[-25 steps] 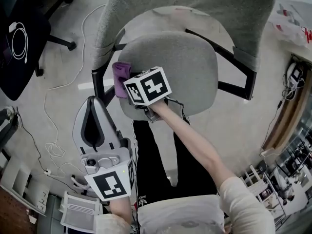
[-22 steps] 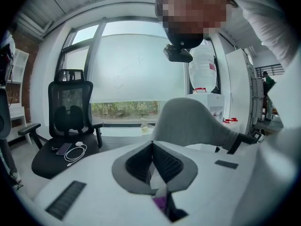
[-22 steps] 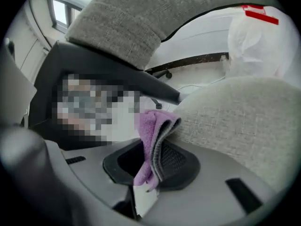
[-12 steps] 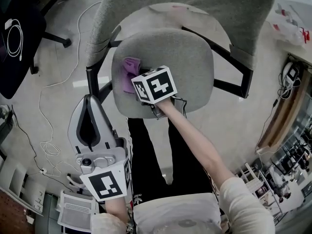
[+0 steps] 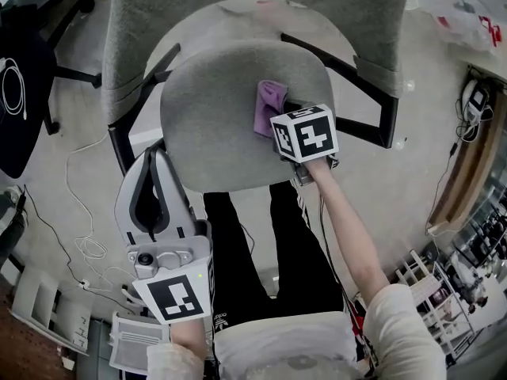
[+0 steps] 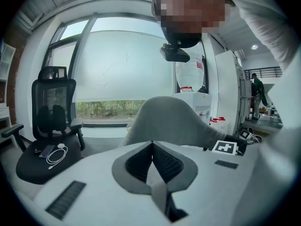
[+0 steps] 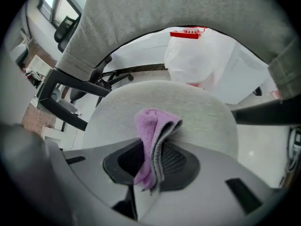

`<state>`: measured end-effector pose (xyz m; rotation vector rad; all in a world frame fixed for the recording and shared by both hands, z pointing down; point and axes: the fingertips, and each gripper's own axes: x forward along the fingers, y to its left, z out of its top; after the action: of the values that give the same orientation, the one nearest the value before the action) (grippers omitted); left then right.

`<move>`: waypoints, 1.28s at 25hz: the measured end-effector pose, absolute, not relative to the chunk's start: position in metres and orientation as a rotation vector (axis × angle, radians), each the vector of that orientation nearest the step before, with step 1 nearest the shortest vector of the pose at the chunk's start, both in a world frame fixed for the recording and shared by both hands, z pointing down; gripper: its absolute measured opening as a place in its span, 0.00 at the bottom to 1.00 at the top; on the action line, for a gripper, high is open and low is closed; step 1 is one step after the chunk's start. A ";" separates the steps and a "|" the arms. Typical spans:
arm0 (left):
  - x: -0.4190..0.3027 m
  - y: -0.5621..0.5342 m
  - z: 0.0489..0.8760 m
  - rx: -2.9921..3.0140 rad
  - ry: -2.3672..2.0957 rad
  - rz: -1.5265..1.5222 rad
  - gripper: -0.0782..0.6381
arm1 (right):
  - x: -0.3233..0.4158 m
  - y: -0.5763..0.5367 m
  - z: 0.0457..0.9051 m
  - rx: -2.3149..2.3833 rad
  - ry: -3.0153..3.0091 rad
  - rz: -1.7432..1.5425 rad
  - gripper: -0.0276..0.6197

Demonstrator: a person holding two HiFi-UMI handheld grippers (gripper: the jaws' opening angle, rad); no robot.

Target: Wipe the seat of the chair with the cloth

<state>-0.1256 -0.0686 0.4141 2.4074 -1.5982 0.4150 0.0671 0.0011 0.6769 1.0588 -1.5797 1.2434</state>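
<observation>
Grey left gripper (image 5: 154,161) is held idle by the front-left edge of the seat (image 5: 214,109), jaws together on nothing. Purple cloth (image 7: 153,135) is clamped in the right gripper (image 7: 151,161). For a good wipe it should probably be pressed flat and swept in overlapping passes. The cloth is seen folded, just ahead of the jaws, touching the seat's right rear near the backrest (image 5: 238,6).

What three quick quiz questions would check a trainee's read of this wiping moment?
1. True or false: the cloth is clamped in the left tongs.
2. Multiple choice: the cloth is A) green B) purple C) white.
3. Fill in: the cloth is pressed against the chair's ____.

Key:
1. False. The right tongs hold it, and the left tongs are shut and empty.
2. B.
3. seat.
</observation>
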 end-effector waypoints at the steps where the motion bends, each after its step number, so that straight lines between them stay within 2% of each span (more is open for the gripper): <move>1: -0.120 -0.069 0.413 2.417 -1.588 0.412 0.13 | 0.082 0.003 0.676 1.081 -1.555 1.222 0.18; 6: -0.092 -0.070 0.410 2.494 -1.534 0.432 0.13 | 0.147 0.012 0.675 1.190 -1.427 1.149 0.18; 13: -0.069 -0.070 0.406 2.545 -1.495 0.442 0.13 | 0.188 0.017 0.671 1.285 -1.301 1.126 0.18; 27: -0.089 -0.065 0.411 2.491 -1.533 0.449 0.13 | 0.209 0.021 0.665 1.366 -1.160 1.055 0.18; 32: -0.117 -0.064 0.413 2.433 -1.614 0.440 0.13 | 0.170 0.014 0.635 1.361 -1.303 0.960 0.18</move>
<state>-0.1167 -0.0641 0.4129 2.4330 -1.6143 0.4403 0.1698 0.0145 0.6350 1.3614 -1.3029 0.9600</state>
